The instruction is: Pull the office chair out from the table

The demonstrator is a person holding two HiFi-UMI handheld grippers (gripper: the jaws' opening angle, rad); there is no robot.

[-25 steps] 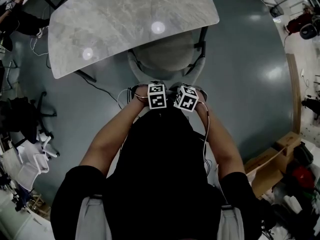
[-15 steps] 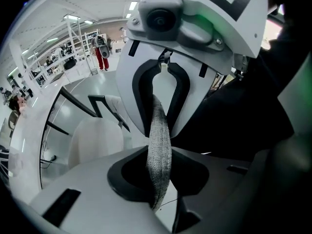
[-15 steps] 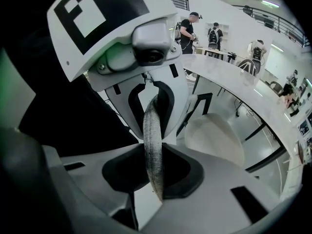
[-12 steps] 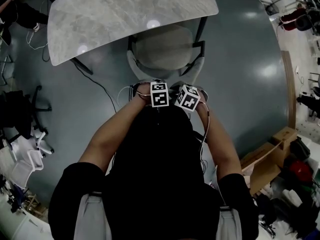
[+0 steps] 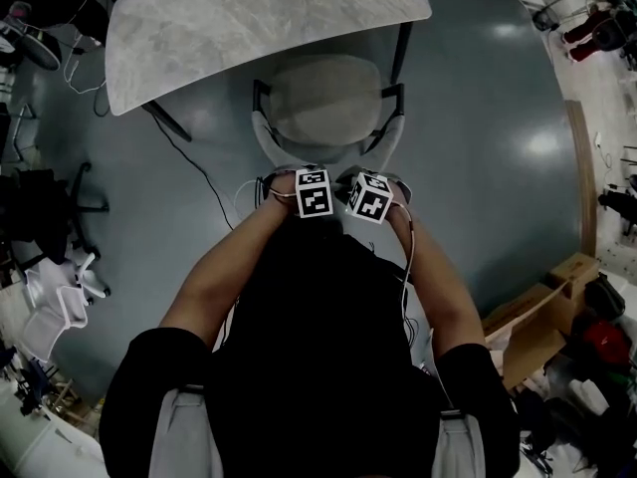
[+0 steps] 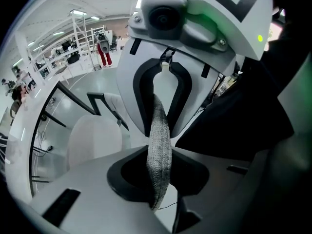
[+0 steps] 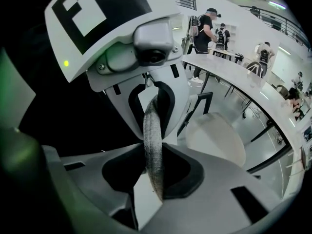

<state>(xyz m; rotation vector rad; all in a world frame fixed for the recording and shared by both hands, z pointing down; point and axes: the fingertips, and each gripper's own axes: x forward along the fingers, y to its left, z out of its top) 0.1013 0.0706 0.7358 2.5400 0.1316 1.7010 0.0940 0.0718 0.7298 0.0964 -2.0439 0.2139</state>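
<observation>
Here, the left claw (image 6: pixel 158 175) is clenched on the grey fabric back rim (image 6: pixel 159 130) of the chair (image 5: pixel 323 103), and the rim runs edge-on between its jaws. Just right of it, at the centre of the head view, the right claw (image 7: pixel 154 172) is clamped on the same rim, so the two sit side by side at mid-back. That paired grip likely keeps the pull straight and stops the chair from swivelling. Both claws point steeply down over the rim, which suits hauling from above with the arms drawn in to the body. The chair sits in the upper centre, its seat almost wholly clear of the worktop (image 5: pixel 249 28), with only the seat's front at the worktop's edge. By my reading the pull-out is well along, with perhaps a little more clearance to gain.
</observation>
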